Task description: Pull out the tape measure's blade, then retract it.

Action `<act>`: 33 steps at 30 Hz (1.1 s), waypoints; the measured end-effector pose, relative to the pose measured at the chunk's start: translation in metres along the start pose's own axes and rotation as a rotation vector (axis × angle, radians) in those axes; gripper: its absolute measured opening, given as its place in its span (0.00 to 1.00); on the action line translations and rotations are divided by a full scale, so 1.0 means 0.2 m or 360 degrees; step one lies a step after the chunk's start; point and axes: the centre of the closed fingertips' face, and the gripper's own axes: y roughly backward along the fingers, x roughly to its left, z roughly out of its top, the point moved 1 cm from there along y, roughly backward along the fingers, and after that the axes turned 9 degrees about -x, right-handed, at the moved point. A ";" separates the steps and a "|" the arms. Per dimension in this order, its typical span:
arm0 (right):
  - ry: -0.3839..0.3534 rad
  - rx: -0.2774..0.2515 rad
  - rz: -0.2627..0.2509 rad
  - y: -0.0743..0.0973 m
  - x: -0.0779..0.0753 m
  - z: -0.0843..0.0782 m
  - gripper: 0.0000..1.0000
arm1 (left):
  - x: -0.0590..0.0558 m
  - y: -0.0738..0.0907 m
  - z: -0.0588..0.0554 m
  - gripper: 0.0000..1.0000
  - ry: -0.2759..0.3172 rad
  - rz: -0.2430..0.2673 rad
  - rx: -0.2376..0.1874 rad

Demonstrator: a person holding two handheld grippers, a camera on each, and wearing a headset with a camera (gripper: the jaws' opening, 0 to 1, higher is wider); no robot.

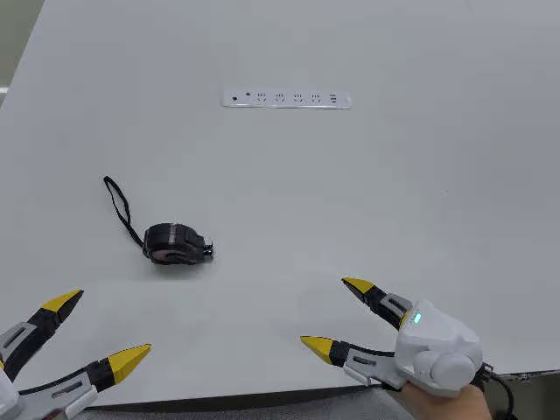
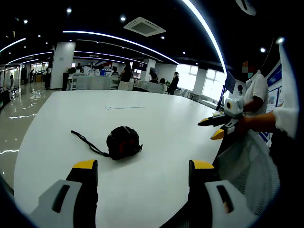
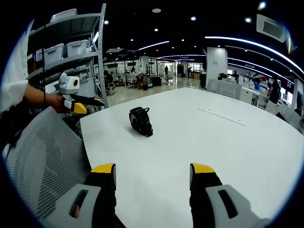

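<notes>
The tape measure (image 1: 178, 244) lies near the bench's (image 1: 350, 192) near-left edge, blade in. The left gripper (image 1: 109, 324) and right gripper (image 1: 326, 311) hover empty, jaws wide. Best pin it squarely, then pinch the hook (image 1: 209, 249).

Matt white table (image 1: 367, 192), black tape measure (image 1: 176, 244)

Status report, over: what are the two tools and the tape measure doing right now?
Left tool open, empty. Right tool open, empty. Tape measure lying on table, untouched, blade in. Power strip far beyond it; path clear.
</notes>
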 end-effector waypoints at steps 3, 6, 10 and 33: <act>0.0002 0.0001 -0.0006 0.00 -0.01 0.00 0.63 | -0.01 0.00 0.00 0.76 -0.0008 -0.0002 0.0013; -0.0002 0.0000 -0.0010 0.00 -0.01 0.00 0.63 | -0.01 -0.01 0.00 0.76 -0.0011 0.0000 0.0013; -0.0004 0.0003 -0.0008 0.00 -0.01 -0.01 0.63 | 0.00 0.00 -0.01 0.76 -0.0007 0.0009 0.0015; -0.0013 0.0015 0.0008 -0.01 0.00 -0.02 0.63 | 0.02 0.00 -0.03 0.75 0.0002 0.0029 0.0020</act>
